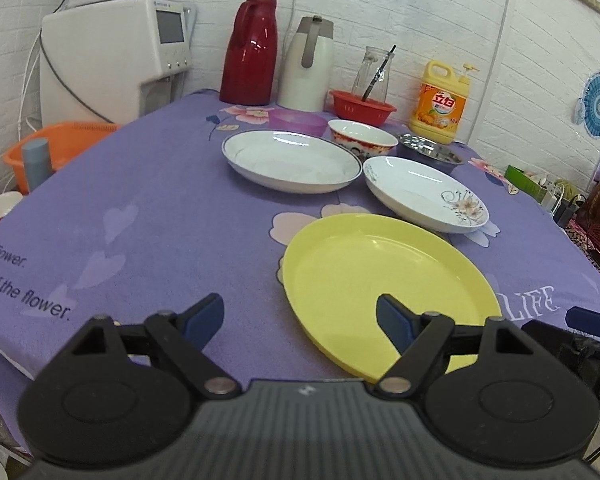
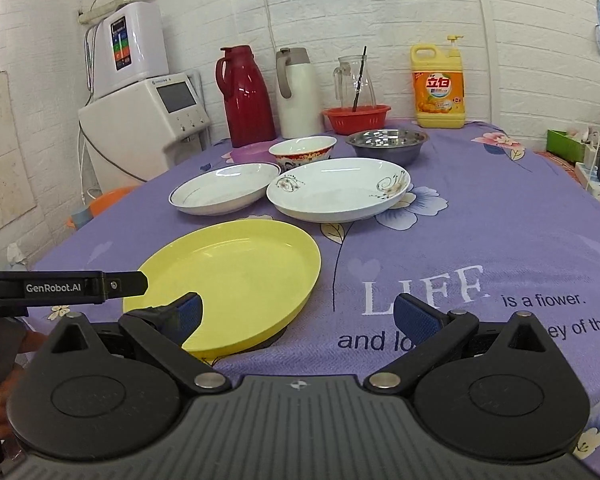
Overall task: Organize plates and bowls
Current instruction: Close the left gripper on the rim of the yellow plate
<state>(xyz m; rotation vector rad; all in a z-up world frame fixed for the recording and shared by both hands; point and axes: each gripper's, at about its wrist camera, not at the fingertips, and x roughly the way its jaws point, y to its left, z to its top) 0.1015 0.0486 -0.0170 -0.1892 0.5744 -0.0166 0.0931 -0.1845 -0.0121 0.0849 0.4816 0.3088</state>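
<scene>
From the left wrist view, the left gripper (image 1: 300, 322) hangs low over the near edge of the purple flowered tablecloth (image 1: 148, 216), its blue-padded jaws spread wide and holding nothing. The yellow plate (image 1: 388, 288) lies flat just ahead and to the right, its near rim passing behind the right finger. Beyond it sit a floral white plate (image 1: 424, 194) and a blue-rimmed white plate (image 1: 290, 160), side by side; behind those stand a red-patterned bowl (image 1: 362, 138) and a steel bowl (image 1: 430, 152).

From the right wrist view, the right gripper (image 2: 298, 318) is also wide open and empty. The yellow plate (image 2: 236, 280) lies ahead and to the left, with the left finger overlapping its near rim. The left gripper (image 2: 60, 288) shows at the left edge beside that plate.
</scene>
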